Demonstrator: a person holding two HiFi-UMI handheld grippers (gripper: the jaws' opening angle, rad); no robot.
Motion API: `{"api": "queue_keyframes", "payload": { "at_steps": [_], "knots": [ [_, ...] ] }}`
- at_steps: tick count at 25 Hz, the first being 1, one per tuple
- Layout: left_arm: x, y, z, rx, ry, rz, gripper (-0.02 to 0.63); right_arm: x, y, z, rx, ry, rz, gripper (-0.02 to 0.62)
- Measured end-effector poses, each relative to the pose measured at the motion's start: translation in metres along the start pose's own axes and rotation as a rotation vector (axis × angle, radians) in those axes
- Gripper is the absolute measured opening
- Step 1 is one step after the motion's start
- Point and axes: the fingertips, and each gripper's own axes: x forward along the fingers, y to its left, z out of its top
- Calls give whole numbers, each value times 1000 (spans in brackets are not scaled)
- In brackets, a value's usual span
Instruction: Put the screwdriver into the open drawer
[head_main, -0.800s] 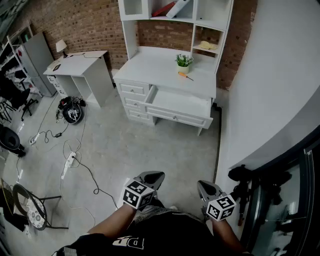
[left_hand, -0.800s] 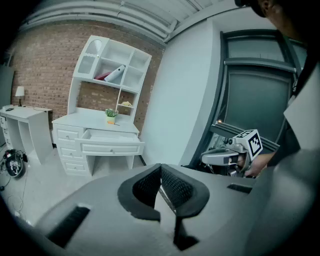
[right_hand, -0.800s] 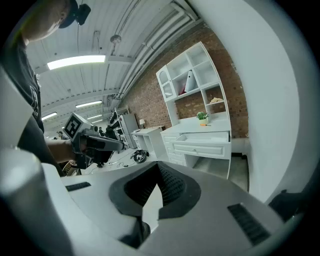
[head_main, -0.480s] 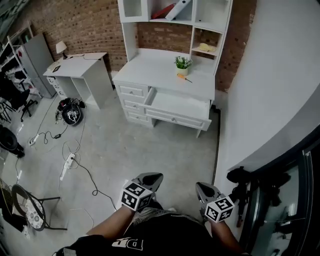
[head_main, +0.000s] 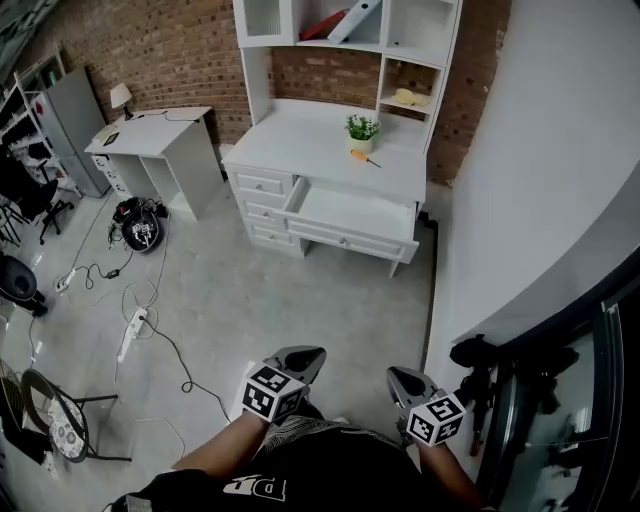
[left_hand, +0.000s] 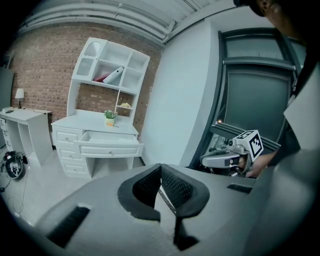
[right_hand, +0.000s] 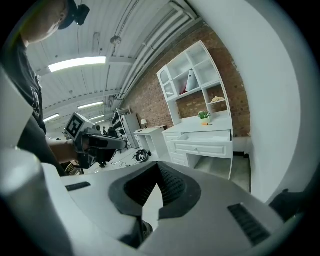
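Approach step. Screwdriver on far table by plant, behind open drawer. L gripper, R gripper held near, jaws together, empty. Next: close in, open jaws, take handle.

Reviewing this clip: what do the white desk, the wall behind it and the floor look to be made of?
White desk: probably painted wood or board, smooth matte white with panelled fronts. Wall: exposed red-brown brick, mortar lines visible. Floor: likely polished concrete, grey and mottled with a faint sheen.
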Motion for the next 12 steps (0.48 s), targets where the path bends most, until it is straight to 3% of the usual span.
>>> {"api": "queue_keyframes", "payload": {
  "at_steps": [4, 12],
  "knots": [
    [5, 0, -2, -43, 0, -2, 18, -3, -10, -7, 20, 8, -11, 5],
    [14, 6, -4, -33, 31, 13, 18, 10, -23, -3, 34, 15, 1, 5]
  ]
}}
